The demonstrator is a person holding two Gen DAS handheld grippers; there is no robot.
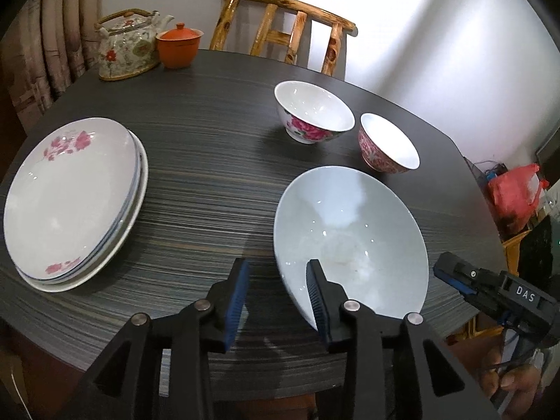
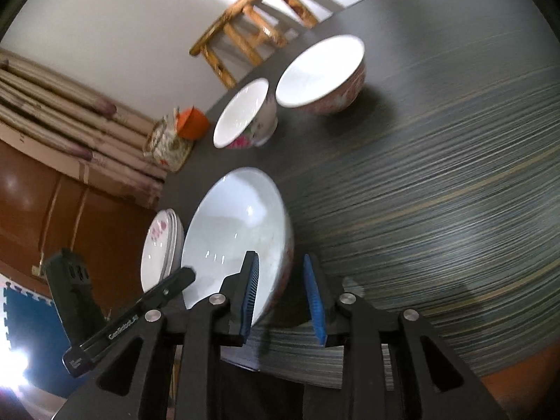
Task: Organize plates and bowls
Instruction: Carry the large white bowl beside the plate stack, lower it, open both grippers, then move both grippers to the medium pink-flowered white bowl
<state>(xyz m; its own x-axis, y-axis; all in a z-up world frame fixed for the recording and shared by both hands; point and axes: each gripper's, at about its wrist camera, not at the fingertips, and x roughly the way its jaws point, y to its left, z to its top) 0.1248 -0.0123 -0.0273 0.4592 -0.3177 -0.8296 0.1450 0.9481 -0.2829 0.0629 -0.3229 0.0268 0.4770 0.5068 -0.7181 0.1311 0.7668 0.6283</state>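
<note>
A large pale blue bowl (image 1: 350, 231) stands near the table's front edge. My left gripper (image 1: 278, 280) is open astride its near-left rim, one finger inside the bowl and one outside, with gaps on both sides. My right gripper (image 2: 281, 280) is open too, its fingers on either side of the large bowl's (image 2: 234, 224) right rim without pressing it. Beyond stand a white bowl with pink flowers (image 1: 313, 112) and a pink patterned bowl (image 1: 388, 143). A stack of plates (image 1: 73, 199) with a pink flower print lies at the left.
The dark striped table (image 1: 217, 161) carries a flowered teapot (image 1: 127, 45) and an orange lidded cup (image 1: 179, 45) at the far left. A wooden chair (image 1: 283, 28) stands behind the table. A red bag (image 1: 514, 196) lies on the floor at the right.
</note>
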